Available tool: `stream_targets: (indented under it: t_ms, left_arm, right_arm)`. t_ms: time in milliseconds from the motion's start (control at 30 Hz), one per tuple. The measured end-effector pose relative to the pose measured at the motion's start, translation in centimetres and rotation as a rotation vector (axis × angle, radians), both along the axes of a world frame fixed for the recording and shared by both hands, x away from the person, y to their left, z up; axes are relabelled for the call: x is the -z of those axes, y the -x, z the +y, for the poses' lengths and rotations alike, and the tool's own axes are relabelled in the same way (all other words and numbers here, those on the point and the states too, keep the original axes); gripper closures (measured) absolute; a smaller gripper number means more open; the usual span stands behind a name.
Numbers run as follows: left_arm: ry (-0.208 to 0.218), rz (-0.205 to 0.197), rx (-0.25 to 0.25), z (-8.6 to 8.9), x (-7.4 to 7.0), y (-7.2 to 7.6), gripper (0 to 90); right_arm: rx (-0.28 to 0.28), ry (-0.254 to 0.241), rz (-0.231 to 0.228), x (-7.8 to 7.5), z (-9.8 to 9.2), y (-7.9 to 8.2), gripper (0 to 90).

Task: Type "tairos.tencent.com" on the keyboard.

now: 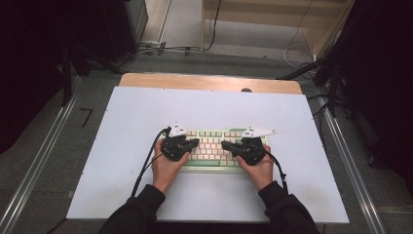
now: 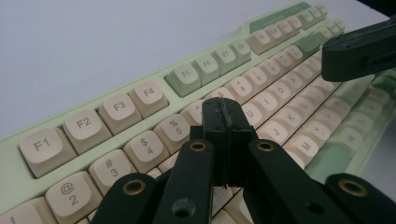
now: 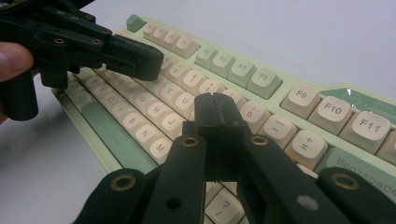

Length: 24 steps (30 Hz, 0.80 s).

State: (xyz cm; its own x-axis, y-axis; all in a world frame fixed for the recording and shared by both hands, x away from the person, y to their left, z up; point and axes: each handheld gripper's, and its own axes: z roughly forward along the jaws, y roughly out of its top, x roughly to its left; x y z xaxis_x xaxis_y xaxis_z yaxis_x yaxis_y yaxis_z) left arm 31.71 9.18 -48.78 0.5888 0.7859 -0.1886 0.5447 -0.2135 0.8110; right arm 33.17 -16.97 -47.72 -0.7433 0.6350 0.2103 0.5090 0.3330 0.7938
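A pale green keyboard (image 1: 210, 146) with cream keys lies in the middle of a white mat (image 1: 141, 112). My left gripper (image 1: 196, 142) hovers over its left half, jaws shut with nothing between them, tips pointing right. In the left gripper view the shut tips (image 2: 224, 109) sit above the number-row keys of the keyboard (image 2: 116, 109), and the right gripper (image 2: 359, 51) shows at the upper right. My right gripper (image 1: 225, 145) is over the right half, also shut and empty. Its tips (image 3: 215, 105) hang above the keyboard (image 3: 327, 112), facing the left gripper (image 3: 135, 58).
The mat covers a wooden table (image 1: 204, 82) whose far edge shows beyond it. A black cable (image 1: 146, 165) trails from the left gripper toward the near edge. Metal rails (image 1: 44, 156) run along both sides of the table. Cables lie on the floor behind it.
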Motion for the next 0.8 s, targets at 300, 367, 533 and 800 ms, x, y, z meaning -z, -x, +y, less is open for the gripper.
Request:
stream_targets:
  t_ms: [300, 367, 533, 800]
  left_arm:
    - [0.031, -0.001, -0.006, 0.6, -0.3, 0.2, 90.0]
    - [0.032, -0.006, -0.005, 0.7, -0.3, 0.2, 90.0]
    - [0.038, -0.01, -0.012, 0.9, -0.4, 0.3, 90.0]
    - [0.045, -0.007, -0.012, 1.3, -0.5, 0.4, 90.0]
  right_arm:
    - [-0.001, 0.002, -0.001, 0.0, 0.0, 0.0, 87.9]
    - [-0.001, 0.002, -0.001, 0.0, 0.0, 0.0, 87.9]
    - [0.0, 0.001, -0.002, 0.0, 0.0, 0.0, 87.8]
    - [0.0, 0.004, 0.0, 0.1, 0.1, -0.1, 87.8]
